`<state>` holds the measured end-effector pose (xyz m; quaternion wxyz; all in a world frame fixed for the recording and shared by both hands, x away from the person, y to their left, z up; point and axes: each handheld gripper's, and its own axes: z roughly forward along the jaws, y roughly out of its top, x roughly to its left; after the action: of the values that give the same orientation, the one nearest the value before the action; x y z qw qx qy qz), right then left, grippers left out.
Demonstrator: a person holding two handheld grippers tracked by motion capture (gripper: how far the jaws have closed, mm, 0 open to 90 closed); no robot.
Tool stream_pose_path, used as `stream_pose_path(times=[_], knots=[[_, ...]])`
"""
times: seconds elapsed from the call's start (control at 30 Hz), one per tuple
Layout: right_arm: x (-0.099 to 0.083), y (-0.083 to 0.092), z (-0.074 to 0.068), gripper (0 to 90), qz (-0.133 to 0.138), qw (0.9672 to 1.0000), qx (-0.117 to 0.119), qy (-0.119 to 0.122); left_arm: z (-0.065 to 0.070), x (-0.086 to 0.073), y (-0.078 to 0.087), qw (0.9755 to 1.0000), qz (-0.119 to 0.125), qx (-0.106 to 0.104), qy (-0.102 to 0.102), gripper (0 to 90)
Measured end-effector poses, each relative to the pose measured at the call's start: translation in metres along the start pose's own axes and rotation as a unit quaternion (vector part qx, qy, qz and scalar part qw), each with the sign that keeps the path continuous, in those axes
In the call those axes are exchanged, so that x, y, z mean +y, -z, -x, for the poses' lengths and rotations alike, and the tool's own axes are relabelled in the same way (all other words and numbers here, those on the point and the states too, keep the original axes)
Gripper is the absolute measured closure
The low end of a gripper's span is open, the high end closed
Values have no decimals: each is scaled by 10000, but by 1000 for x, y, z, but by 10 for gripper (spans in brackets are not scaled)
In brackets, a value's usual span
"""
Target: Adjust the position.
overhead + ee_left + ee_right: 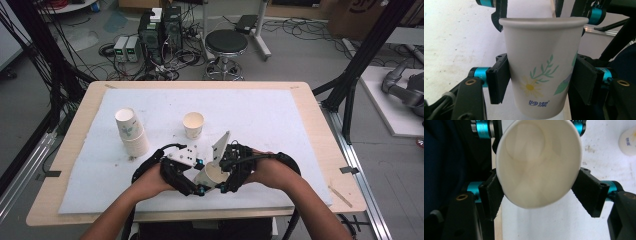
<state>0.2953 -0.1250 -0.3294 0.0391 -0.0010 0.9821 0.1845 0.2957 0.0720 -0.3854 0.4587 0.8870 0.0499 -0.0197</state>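
Held cup: a paper cup (212,173) printed with a daisy and green leaves is sitting between both grippers, low over the front middle of the white mat (260,115).
Left gripper: the left gripper (199,176) is gripping the cup (541,67) by its side wall; both black pads are pressing on the printed wall about halfway down, with the rim above them. The jaws are standing only as wide as the cup's body.
Right gripper: the right gripper (226,176) is facing the cup's open mouth (539,162); its two jaws are lying against the cup's outer wall on either side, just behind the rim, which is looking slightly squeezed into an oval.
Hands: both hands are meeting at the front edge, the grippers almost touching each other around the cup.
Cup stack: a stack of cups (131,132) is standing at the mat's left.
Single cup: a lone cup (193,124) is standing upright near the mat's centre, well apart from the stack.
Table: a wooden table (320,145) is carrying the mat.
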Motion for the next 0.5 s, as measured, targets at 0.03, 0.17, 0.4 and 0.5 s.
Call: stream_pose_path(times=[0.03, 0.17, 0.4, 0.5], knots=[[-1, 0, 0, 268, 65, 10000, 20, -54, 0, -1, 1, 10000, 60, 4, 33, 343], [-9, 6, 3, 210, 537, 9981, -35, -302, -1, -6, 3, 9997, 213, 57, 110, 339], [-40, 18, 6, 209, 1413, 9862, -166, -846, -5, -25, 7, 9969, 571, 321, 445, 319], [-54, 20, 6, 209, 1703, 9789, -243, -1103, -6, -32, 9, 9946, 744, 468, 549, 314]])
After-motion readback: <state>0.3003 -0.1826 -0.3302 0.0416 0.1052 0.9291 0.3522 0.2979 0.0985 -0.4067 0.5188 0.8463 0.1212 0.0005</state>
